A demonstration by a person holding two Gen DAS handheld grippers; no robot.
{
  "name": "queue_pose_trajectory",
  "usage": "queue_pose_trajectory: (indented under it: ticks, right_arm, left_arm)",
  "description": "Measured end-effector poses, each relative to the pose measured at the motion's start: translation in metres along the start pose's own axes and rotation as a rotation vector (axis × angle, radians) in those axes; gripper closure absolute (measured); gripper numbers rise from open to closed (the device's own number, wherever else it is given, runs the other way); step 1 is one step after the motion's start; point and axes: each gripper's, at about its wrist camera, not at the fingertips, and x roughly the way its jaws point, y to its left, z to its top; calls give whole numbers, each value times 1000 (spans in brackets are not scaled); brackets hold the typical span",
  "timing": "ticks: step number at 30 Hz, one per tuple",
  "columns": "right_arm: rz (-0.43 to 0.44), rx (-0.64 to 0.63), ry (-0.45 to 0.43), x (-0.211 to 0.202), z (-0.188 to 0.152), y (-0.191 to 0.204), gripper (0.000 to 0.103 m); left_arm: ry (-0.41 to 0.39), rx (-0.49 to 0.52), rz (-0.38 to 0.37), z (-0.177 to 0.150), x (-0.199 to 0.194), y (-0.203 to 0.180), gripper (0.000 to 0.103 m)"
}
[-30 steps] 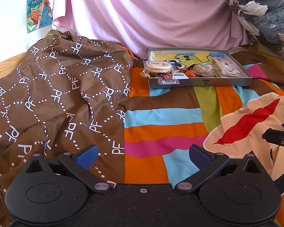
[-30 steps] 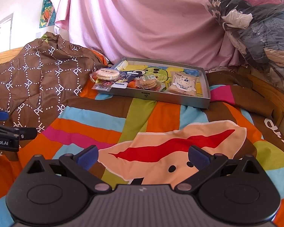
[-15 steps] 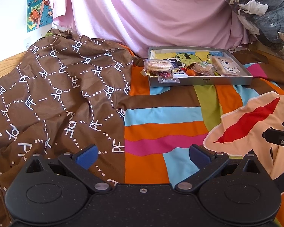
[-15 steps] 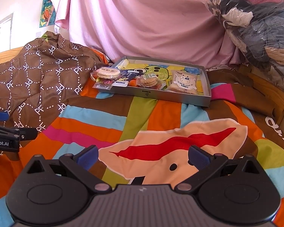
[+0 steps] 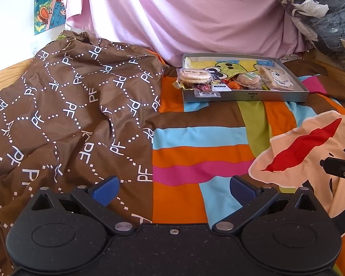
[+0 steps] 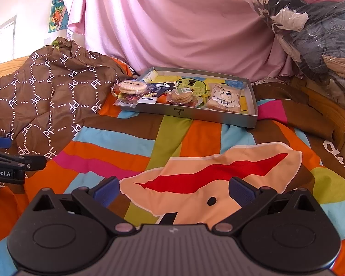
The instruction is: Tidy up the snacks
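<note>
- Hovering low over the striped bedspread [image 6: 177, 135], both grippers sit well short of the snacks, and neither one carries anything.
- Left gripper [image 5: 172, 187]: fingers spread wide, blue pads [image 5: 104, 189] apart with only cloth between them. Right gripper [image 6: 173, 189]: same story, released and empty.
- The grey tray [image 6: 218, 116] lies flat at the far end of the bed, just in front of the pink sheet [image 6: 172, 27] hanging behind it.
- Inside it, a toast packet [image 6: 225, 99] lies flat on the right, a cookie pack [image 6: 180, 96] sits near the middle, and a round cracker pack [image 6: 131, 87] is heaped on smaller wrappers at the near-left corner.
- That left pile spills over the tray's rim, so it looks like the untidy part that wants sorting; a judgement, not a certainty.
- Room to move: the stretch of bedspread between the grippers and the tray is open and flat, a clear run straight ahead.
- Left flank is crowded by the rumpled brown quilt [image 5: 69, 115], which rises close beside the tray's left end.
- Right flank has a wooden bed edge [image 6: 322, 101] and bagged clothes [image 6: 310, 23] stacked above it, so approach from the front looks easiest.
- The soft bedding may let the tray tip if its rim is pressed.
</note>
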Motion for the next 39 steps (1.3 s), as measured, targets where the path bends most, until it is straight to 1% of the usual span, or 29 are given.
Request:
queue_pose_trajectory:
  ticks: [39]
  right_arm:
    - [6,3,9,0,-3,0,0]
  left_arm:
    - [9,-1,4,-2,0,1,1]
